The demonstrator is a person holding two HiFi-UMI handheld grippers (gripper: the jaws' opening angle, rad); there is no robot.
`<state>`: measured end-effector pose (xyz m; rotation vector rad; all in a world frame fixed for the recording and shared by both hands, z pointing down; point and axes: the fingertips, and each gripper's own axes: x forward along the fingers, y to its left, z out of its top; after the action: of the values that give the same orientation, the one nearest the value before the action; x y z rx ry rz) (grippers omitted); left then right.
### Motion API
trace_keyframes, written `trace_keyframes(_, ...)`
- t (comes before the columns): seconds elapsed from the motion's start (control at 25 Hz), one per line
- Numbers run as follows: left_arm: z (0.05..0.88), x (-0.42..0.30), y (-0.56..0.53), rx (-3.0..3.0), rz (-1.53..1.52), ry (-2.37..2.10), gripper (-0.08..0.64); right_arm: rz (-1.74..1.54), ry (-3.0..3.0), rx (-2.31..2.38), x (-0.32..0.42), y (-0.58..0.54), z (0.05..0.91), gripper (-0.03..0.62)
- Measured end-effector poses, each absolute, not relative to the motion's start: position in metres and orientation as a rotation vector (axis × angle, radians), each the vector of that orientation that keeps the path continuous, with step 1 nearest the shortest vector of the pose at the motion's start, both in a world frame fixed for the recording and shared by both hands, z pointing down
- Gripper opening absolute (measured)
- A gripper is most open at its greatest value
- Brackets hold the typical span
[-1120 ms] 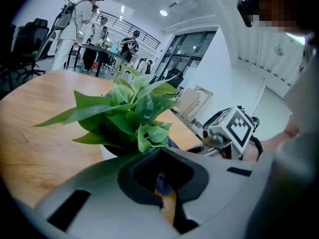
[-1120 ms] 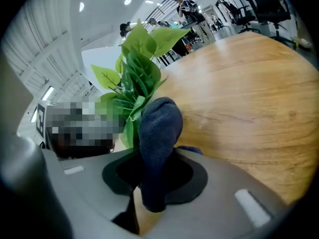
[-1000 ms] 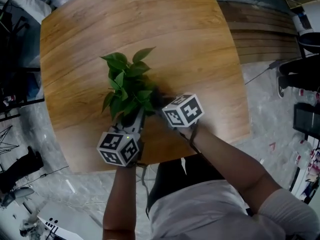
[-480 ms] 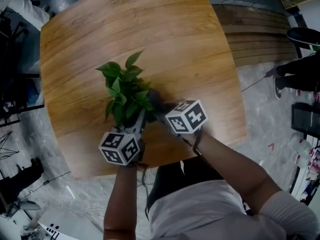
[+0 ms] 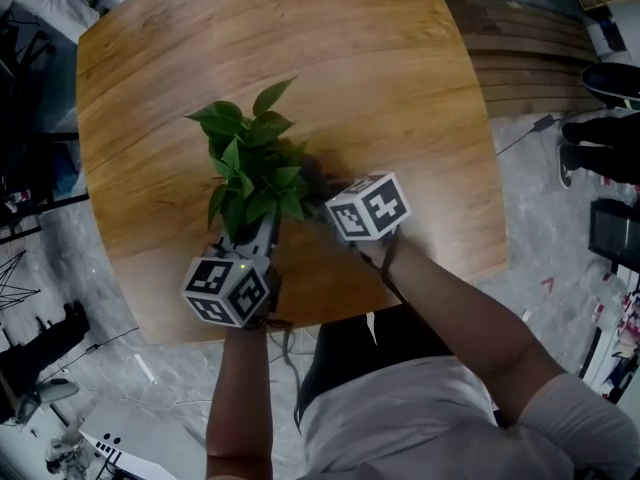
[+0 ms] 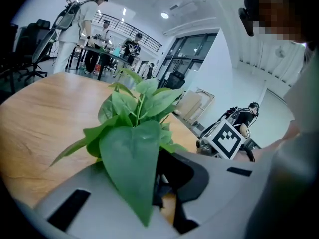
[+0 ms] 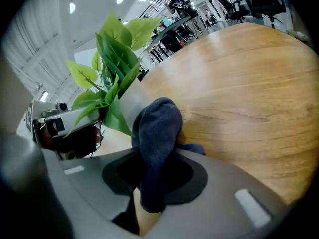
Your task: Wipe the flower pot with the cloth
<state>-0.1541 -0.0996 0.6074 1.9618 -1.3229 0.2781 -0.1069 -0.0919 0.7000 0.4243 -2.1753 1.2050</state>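
1. Flower pot (image 7: 128, 102): pale and smooth-walled, with a green leafy plant (image 5: 250, 168) in it. It is located at the near part of the wooden table (image 5: 390, 78), between the two grippers. In the head view the foliage covers it completely (only the leaves are visible from above). Its base is hidden behind the cloth, so contact with the tabletop cannot be confirmed.

2. Cloth (image 7: 157, 128): dark blue and bunched into a thick fold. The upper end of the fold lies against the pot's side wall, just below the lowest leaves. A small tail of it rests on the wood beside the pot.

3. Right gripper (image 7: 152, 183): the jaws are clamped on the lower end of the cloth. The fold stands up out of the gap between them and reaches forward to the pot.

4. Left gripper (image 6: 167, 180): positioned at the opposite side of the pot, directly under the foliage. A large leaf hangs in front of the jaws. They are drawn close on the pot's rim (a pale sliver shows in the narrow gap).

5. Surroundings: in the left gripper view, several people (image 6: 84, 24) stand at a desk in the bright room beyond the table.
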Motion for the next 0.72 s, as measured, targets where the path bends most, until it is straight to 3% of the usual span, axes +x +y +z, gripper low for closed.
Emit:
trace_keyframes(0.4, 0.609, -0.136, -0.106, 1.934, 0.246, -1.277, 0.005, 1.191, -2.255, 0.372, -0.105, -0.076, 0.649, 0.097)
trace_keyframes(0.72, 0.607, -0.133, -0.113, 1.942, 0.242, -1.267, 0.005, 1.226, -2.189, 0.413, -0.124, -0.092, 0.690, 0.097)
